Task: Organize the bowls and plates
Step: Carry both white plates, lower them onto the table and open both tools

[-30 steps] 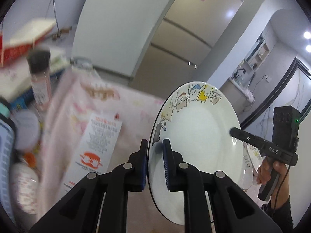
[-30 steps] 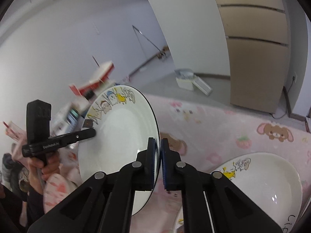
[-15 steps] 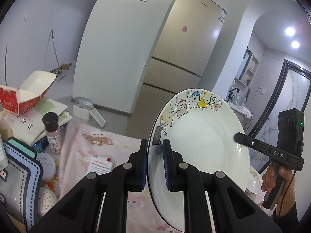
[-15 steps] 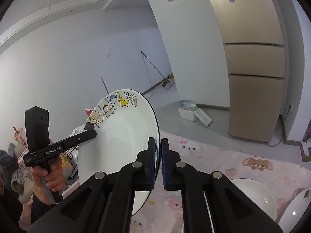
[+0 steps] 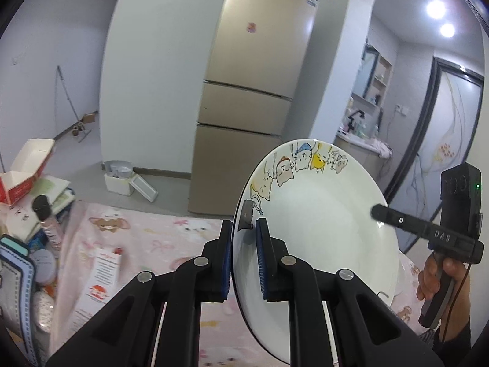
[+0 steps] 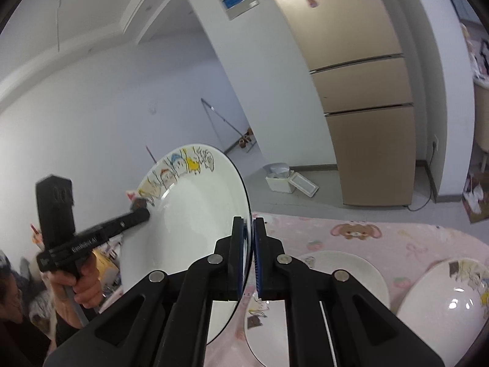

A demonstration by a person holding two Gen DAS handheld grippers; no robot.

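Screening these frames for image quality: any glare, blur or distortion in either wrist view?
Left wrist view: two ceiling lights blow out at top right; the leaflet on the pink cloth is soft; the fridge edges bow from the fisheye. Right wrist view: the left gripper is slightly smeared, a bright hotspot sits on the lower-right plate, and the held plate is evenly lit.

Both views are evenly and softly lit, with little hard shadow. Two ceiling spotlights (image 5: 440,18) are blown out to white glare in the left wrist view. Straight lines are bent by fisheye distortion, and black vignetting is seen at the corners (most strongly in the right wrist view). A specular highlight is thrown on the bowl (image 6: 452,302). Slight blur is noted on the tablecloth (image 5: 146,238).
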